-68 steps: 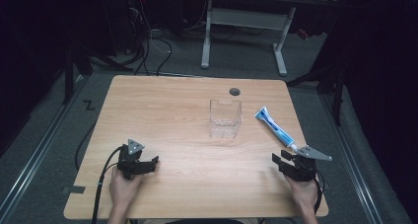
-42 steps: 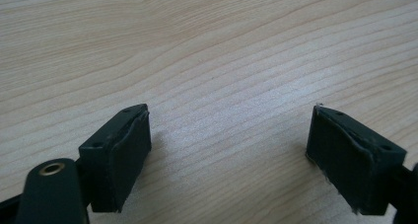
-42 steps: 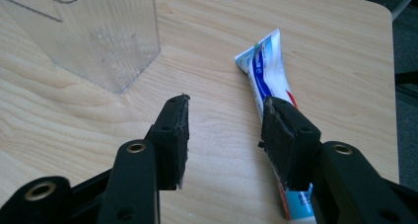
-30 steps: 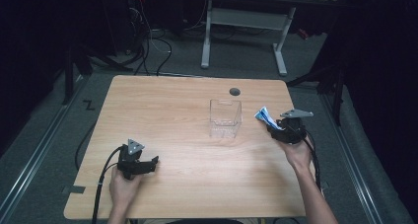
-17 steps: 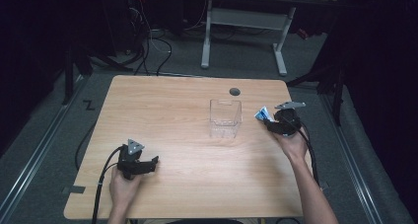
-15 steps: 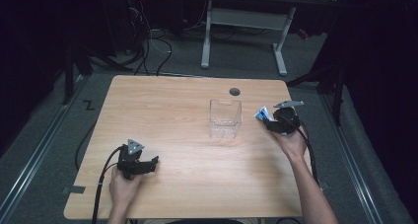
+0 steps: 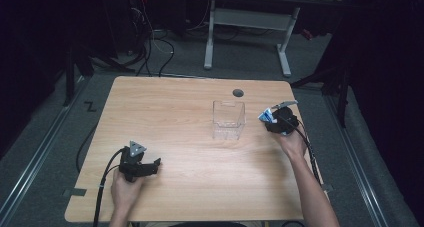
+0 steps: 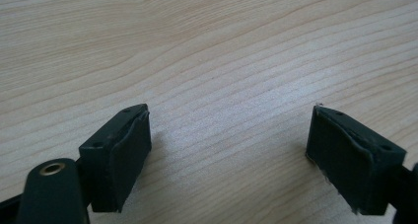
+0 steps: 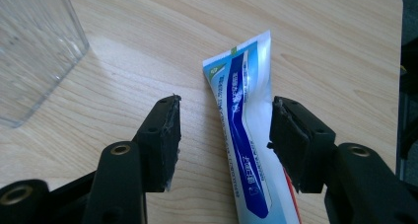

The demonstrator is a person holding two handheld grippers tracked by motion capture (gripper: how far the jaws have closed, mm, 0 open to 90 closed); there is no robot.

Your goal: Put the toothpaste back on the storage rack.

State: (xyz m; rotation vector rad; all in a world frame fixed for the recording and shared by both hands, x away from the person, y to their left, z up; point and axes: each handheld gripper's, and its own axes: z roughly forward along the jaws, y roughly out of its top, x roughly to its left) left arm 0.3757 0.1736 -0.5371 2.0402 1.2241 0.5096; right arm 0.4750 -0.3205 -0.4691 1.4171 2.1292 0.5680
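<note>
Toothpaste tube (image 9: 244, 135) glossy plastic; box (image 9: 34, 46) clear plastic; table (image 9: 148, 31) matt wood grain.

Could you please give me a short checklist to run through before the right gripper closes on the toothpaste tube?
1. Toothpaste tube lies between the right gripper jaws, which have just been opening: ok.
2. Pads not yet pressing the tube, gaps on both sides: ok.
3. Tube lies flat on the table: ok.
4. Clear container stands upright and apart from the tube: ok.
5. Left gripper open, nothing between its jaws: ok.
6. Tube cap closed: cannot tell.
</note>
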